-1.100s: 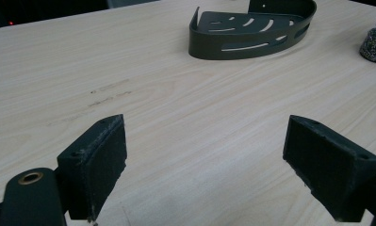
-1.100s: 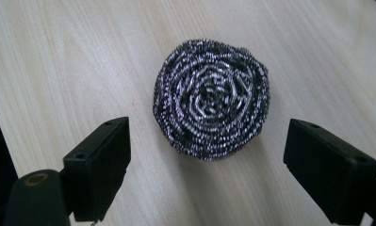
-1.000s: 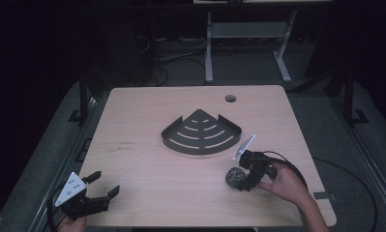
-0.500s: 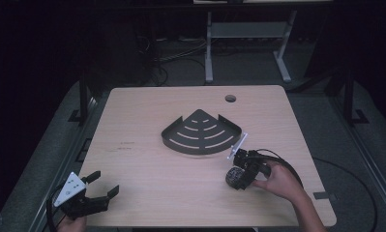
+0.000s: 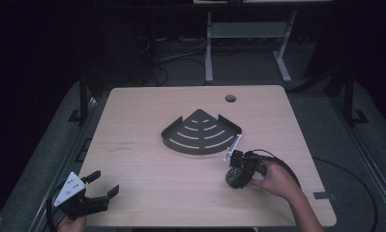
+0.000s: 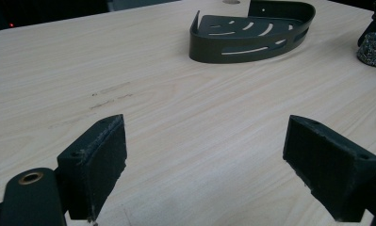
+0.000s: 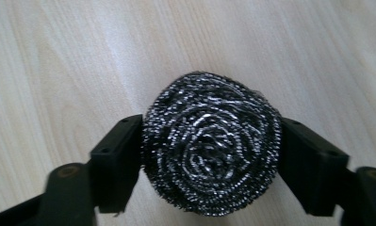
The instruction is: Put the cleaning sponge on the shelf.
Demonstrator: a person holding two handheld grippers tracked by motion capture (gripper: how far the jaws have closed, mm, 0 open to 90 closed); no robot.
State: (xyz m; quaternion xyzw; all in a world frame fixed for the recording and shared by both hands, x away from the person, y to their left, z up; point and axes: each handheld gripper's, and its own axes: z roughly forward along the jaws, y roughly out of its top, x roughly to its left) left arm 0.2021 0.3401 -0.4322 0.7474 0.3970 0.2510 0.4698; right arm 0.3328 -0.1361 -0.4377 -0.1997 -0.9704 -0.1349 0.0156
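A: Right gripper [image 7: 209, 150], state? Logging it now.

B: Its jaws are clamping a steel scourer [image 7: 210, 143] from both sides; the pads are pressing into the coil's edges; the scourer is sitting against the wood table [image 7: 58, 56] in the right gripper view. In the high view the same gripper [image 5: 235, 178] is lying low near the table's right front area, a hand [image 5: 276, 180] wrapping its rear; the scourer [image 5: 233, 179] is showing as a dark lump at its tip.

A: And the left gripper [image 5: 102, 186]?

B: Released; jaws are standing wide apart with bare table between them in the left gripper view; it is resting at the front left corner in the high view, grey plate on top.

A: Anything else on the table?

B: A dark corner rack [image 5: 201, 132] with curved slots is sitting near the centre; the scourer is lying just off its right front corner, not touching it; from the left gripper view the rack [image 6: 251, 30] is showing far ahead, the scourer [image 6: 373, 47] at its right edge.

A: Cable?

B: Looping black behind the right hand.
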